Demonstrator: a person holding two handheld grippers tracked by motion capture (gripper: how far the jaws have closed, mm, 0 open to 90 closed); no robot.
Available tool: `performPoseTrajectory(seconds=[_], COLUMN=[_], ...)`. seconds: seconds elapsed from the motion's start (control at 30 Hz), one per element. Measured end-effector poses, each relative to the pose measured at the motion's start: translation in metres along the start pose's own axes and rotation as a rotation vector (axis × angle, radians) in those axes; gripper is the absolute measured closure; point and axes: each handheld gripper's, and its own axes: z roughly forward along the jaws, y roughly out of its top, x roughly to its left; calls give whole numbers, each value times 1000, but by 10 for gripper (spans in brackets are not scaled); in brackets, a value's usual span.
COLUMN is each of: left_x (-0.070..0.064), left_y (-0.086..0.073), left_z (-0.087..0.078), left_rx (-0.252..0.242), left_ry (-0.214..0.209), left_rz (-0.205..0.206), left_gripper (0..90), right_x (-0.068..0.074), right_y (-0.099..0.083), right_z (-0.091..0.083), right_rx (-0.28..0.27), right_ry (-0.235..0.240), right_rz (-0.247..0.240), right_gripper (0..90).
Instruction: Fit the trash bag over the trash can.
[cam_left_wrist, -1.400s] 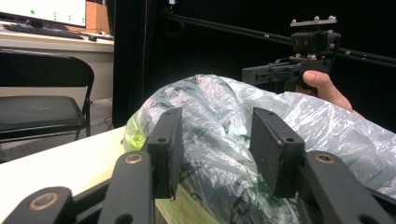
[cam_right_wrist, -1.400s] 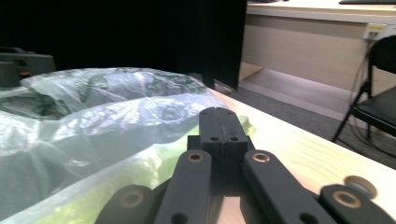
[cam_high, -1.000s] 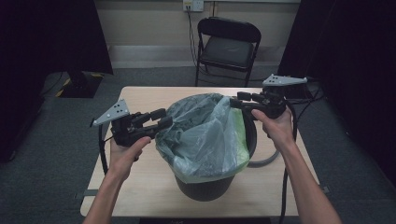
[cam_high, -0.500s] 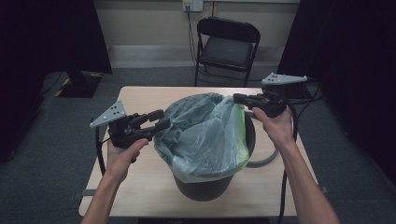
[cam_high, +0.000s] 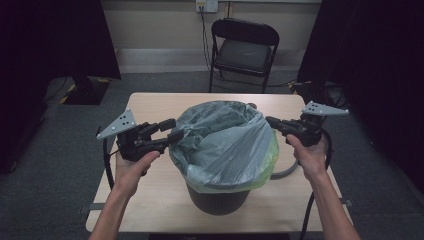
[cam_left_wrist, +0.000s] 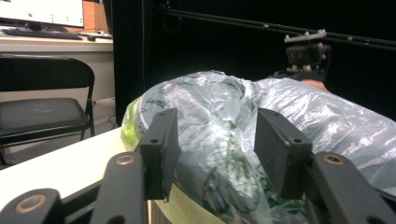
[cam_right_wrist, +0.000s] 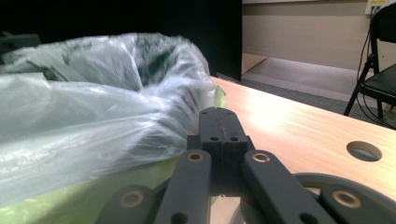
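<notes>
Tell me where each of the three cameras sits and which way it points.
High view: above the near side, looking forward and down on the table; both forearms, left gripper, right gripper.
Left gripper view: rides the left gripper, its open fingers facing the bag.
Right gripper view: rides the right gripper, shut fingers beside the bag.
Shared: the bag and the folding chair.

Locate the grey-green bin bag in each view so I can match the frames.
High view: the bin bag sits mid-table, draped over the black bin, between the two grippers.
Left gripper view: it bulges across the centre and right, just beyond the open fingers.
Right gripper view: it covers the left half, beside the shut fingers.
Shared landmark: the black folding chair, at the left edge in the left gripper view and the right edge in the right gripper view.
</notes>
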Motion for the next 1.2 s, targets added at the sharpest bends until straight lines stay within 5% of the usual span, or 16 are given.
performPoseTrajectory(seconds=[0.33, 0.47, 0.7, 0.83, 1.0, 1.07, 1.2], left_x=[5, 4, 0, -5, -14, -12, 4], left_y=[0, 0, -2, -4, -5, -3, 7], left_z=[0, 1, -4, -9, -21, -24, -19], left_rx=[-6, 1, 15, 19, 28, 8, -37], left_ry=[8, 8, -14, -39, -74, -84, -24], left_rz=[-25, -8, 6, 19, 19, -1, -35], left_gripper=[498, 671, 840, 895, 888, 807, 708], right_x=[-4, -2, 0, 1, 8, 10, 14], right_y=[-32, -32, -13, -1, 14, 19, 25], right_z=[14, 16, 2, -7, -17, -18, -15], right_rx=[-25, 0, -44, -73, -112, -121, -125], right_ry=[11, -12, -99, -122, -122, -108, -93], right_rz=[-16, -31, -34, -33, -55, -59, -63], right_gripper=[900, 895, 601, 560, 549, 538, 528])
